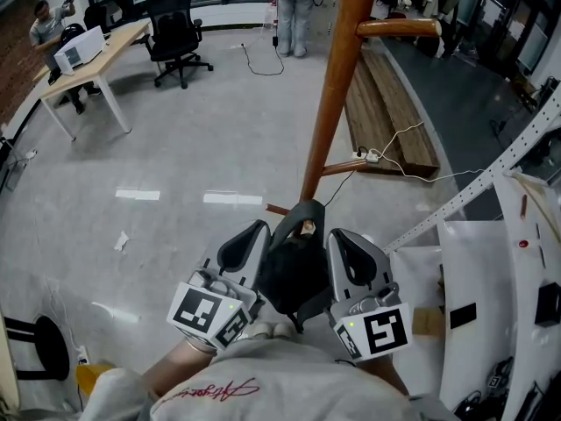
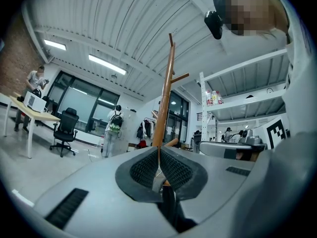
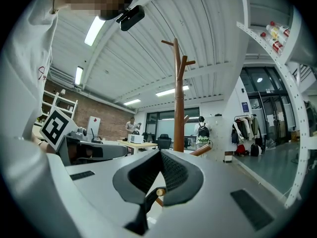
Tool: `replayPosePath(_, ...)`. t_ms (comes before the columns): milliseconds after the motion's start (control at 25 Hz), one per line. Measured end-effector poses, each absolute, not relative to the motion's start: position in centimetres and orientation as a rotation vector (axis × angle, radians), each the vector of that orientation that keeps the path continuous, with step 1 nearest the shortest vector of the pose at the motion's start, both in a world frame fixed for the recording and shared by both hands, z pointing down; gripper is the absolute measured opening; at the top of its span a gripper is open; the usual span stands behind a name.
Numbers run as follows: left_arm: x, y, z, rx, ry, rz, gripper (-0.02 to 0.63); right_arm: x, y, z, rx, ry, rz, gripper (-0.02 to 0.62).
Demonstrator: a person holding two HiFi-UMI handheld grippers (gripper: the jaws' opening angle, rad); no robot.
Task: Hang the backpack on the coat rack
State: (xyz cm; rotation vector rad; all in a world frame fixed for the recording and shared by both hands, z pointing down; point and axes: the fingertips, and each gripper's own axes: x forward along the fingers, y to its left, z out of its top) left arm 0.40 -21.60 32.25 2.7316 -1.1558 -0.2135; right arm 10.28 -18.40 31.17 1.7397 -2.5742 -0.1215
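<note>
The wooden coat rack pole (image 1: 336, 86) rises straight ahead of me, with a peg (image 1: 399, 29) sticking out to the right near the top. It also shows in the left gripper view (image 2: 166, 98) and the right gripper view (image 3: 179, 98). A black backpack (image 1: 294, 266) hangs between my two grippers, close to my body, its top loop (image 1: 302, 210) toward the pole. My left gripper (image 1: 263, 228) (image 2: 158, 170) has its pads together, and a black strap (image 2: 168, 207) comes out below them. My right gripper (image 1: 336, 233) (image 3: 159, 170) is shut the same way on a black strap (image 3: 143, 212).
The rack's base legs (image 1: 346, 168) spread on the grey floor. Wooden planks (image 1: 386, 103) and a white cable (image 1: 394, 147) lie behind it. White shelving (image 1: 473, 191) and a white unit (image 1: 517, 305) stand at right. A desk (image 1: 96, 60), office chair (image 1: 175, 33) and a standing person (image 1: 294, 7) are far off.
</note>
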Motion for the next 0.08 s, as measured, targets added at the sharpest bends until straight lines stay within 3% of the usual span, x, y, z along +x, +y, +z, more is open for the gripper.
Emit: replayPosePath(80,0.4,-21.58,32.28,2.734,-1.154,-0.213,0.021,10.41,-18.42,31.13,1.746,-2.571,-0.12,0.017)
